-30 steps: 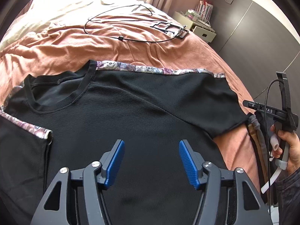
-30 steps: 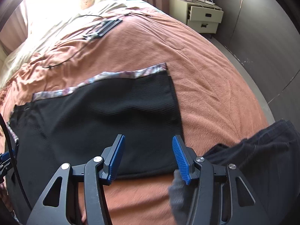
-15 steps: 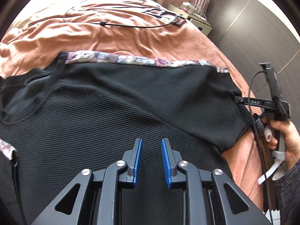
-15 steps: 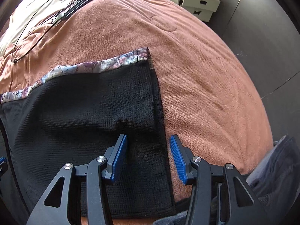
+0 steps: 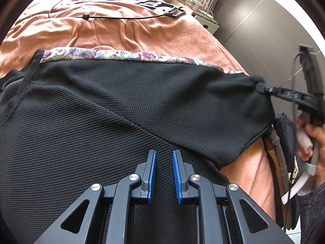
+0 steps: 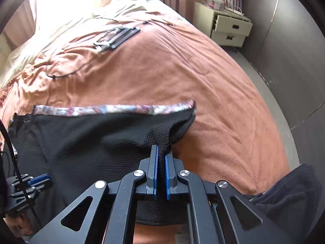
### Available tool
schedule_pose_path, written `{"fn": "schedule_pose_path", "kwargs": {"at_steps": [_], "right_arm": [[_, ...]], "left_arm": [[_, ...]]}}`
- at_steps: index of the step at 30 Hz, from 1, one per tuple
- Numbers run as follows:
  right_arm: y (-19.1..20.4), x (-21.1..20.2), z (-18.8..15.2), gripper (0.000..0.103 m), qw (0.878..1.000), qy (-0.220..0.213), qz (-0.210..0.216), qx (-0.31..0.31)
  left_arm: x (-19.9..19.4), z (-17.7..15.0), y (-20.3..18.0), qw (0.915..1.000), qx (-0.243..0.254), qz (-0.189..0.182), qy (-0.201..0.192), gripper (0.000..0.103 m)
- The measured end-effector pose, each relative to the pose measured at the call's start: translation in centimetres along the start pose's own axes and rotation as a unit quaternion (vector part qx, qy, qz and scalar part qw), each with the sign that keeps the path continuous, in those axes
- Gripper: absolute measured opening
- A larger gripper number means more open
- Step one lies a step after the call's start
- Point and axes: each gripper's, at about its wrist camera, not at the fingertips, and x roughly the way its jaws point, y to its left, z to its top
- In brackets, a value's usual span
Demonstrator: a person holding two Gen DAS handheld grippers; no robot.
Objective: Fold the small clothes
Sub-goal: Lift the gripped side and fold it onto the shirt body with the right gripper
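A black shirt (image 5: 121, 111) with a floral trim (image 5: 121, 55) lies spread on a salmon bedspread (image 5: 142, 32). My left gripper (image 5: 163, 152) hovers low over the shirt's body. Its jaws are closing to a narrow gap, where flat black fabric shows without being pinched. My right gripper (image 6: 161, 152) is shut on a bunched fold at the right end of the shirt (image 6: 81, 152), pulling it up into a peak. In the left wrist view the right gripper (image 5: 262, 87) bites that end at the far right. The left gripper (image 6: 40, 180) shows at the right wrist view's left edge.
A black cable (image 5: 101, 17) and a flat black frame (image 6: 115, 36) lie further up the bed. A cream nightstand (image 6: 223, 26) stands beyond the bed's right side. Dark clothes (image 6: 288, 193) are heaped at the bed's near right edge. A hand (image 5: 312, 138) holds the right gripper.
The left gripper came down closer to the shirt and its jaws narrowed from wide to a small gap. The right gripper shut on the shirt's right end and lifted it.
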Motion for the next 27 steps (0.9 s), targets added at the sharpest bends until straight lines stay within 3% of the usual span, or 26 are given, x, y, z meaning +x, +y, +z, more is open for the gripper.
{"fn": "schedule_pose_path", "kwargs": {"at_steps": [4, 6, 8, 11, 16, 27], "right_arm": [[1.7, -3.1, 0.6, 0.002, 0.999, -0.023, 0.015, -0.017], [2.7, -4.4, 0.9, 0.002, 0.999, -0.031, 0.024, -0.024], [4.1, -6.0, 0.6, 0.002, 0.998, -0.039, 0.033, -0.030], [5.5, -8.3, 0.3, 0.002, 0.997, -0.049, 0.046, -0.041], [7.3, -11.2, -0.2, 0.002, 0.994, -0.059, 0.073, -0.058], [13.1, -11.6, 0.2, 0.002, 0.985, -0.052, 0.128, -0.102]], "left_arm": [[-0.6, 0.1, 0.1, 0.9999, -0.012, 0.002, 0.001, 0.019], [-1.2, 0.2, 0.2, 0.9998, -0.019, 0.006, -0.001, 0.026], [-1.9, 0.2, 0.5, 0.9997, -0.024, 0.010, -0.005, 0.040], [-3.2, 0.1, 1.0, 0.9993, -0.029, 0.019, -0.018, 0.049], [-5.7, -0.2, 2.8, 0.9978, -0.046, 0.040, -0.026, 0.053], [-12.1, -0.8, 7.6, 0.9889, -0.088, 0.108, -0.052, 0.053]]}}
